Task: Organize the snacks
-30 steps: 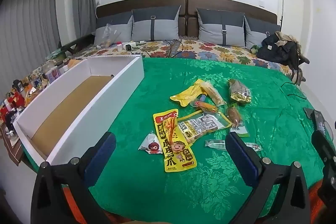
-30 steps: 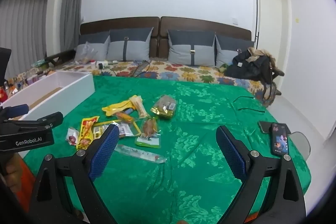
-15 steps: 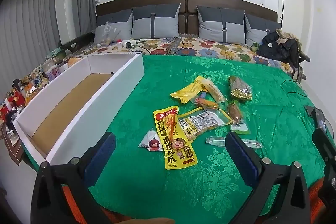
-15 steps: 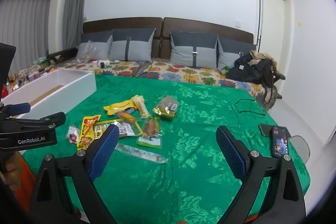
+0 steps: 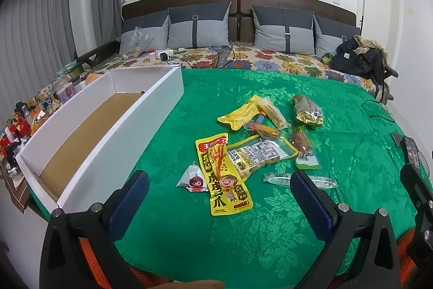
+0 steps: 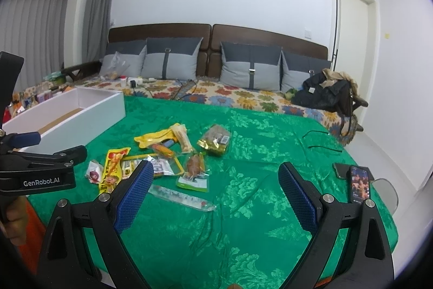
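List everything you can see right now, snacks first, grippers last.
long yellow cartoon snack packet: 1, yellow and red, nearest of the pile
small white triangular packet: 1, white and red, left of it
clear-fronted yellow-edged pouch: 1, overlapping the yellow packet's right side
long clear sachet: 1, transparent, nearest the right gripper
gold foil bag: 1, far right of pile
long white cardboard box: 1, empty, left on green cloth
phone: 1, screen lit, right edge
left gripper: open
right gripper: open
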Demonstrator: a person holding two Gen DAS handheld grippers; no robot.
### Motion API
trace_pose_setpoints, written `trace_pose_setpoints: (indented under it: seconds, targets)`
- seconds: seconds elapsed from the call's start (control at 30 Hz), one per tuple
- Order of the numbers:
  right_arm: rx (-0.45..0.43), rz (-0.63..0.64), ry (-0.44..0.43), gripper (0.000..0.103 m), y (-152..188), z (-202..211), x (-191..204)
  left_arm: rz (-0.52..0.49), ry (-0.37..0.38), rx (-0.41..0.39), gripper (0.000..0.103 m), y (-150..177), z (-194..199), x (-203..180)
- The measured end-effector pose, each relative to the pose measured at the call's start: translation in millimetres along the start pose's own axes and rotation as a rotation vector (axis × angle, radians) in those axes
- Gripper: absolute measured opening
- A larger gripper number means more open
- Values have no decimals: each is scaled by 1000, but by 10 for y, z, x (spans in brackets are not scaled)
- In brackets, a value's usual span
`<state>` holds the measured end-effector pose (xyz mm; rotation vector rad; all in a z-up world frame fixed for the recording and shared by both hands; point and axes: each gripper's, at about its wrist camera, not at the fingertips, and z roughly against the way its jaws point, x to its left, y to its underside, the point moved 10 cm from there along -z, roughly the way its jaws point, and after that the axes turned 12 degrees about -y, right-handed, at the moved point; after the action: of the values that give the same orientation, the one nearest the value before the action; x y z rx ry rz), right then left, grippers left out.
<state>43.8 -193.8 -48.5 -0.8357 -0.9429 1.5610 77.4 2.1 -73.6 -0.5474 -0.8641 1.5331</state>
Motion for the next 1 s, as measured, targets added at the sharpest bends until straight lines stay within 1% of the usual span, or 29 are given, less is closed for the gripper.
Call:
trace_pose_setpoints:
  seconds: [0.17, 0.3, 0.47, 0.73, 0.87, 1.0]
  targets:
    - [10, 8, 8, 95, 55, -48, -4, -4, -7, 32, 103, 124, -124, 28]
    - [24, 32, 10, 95, 136, -117, 13, -16, -10, 79, 103, 305, -304, 7]
    - [109, 42, 3, 95, 428, -326, -8, -43, -16, 167, 103, 617, -595, -35]
    - [268, 34, -58, 95, 910, -677, 18, -75, -23, 317, 103, 1092, -1024, -83]
    - [344, 9, -89, 95, 1123, -853, 51, -98, -33, 345, 103, 1183, -1136, -120]
    - [407, -3, -103, 95, 1309, -962, 63, -88, -12, 341, 103, 1194, -1179, -134]
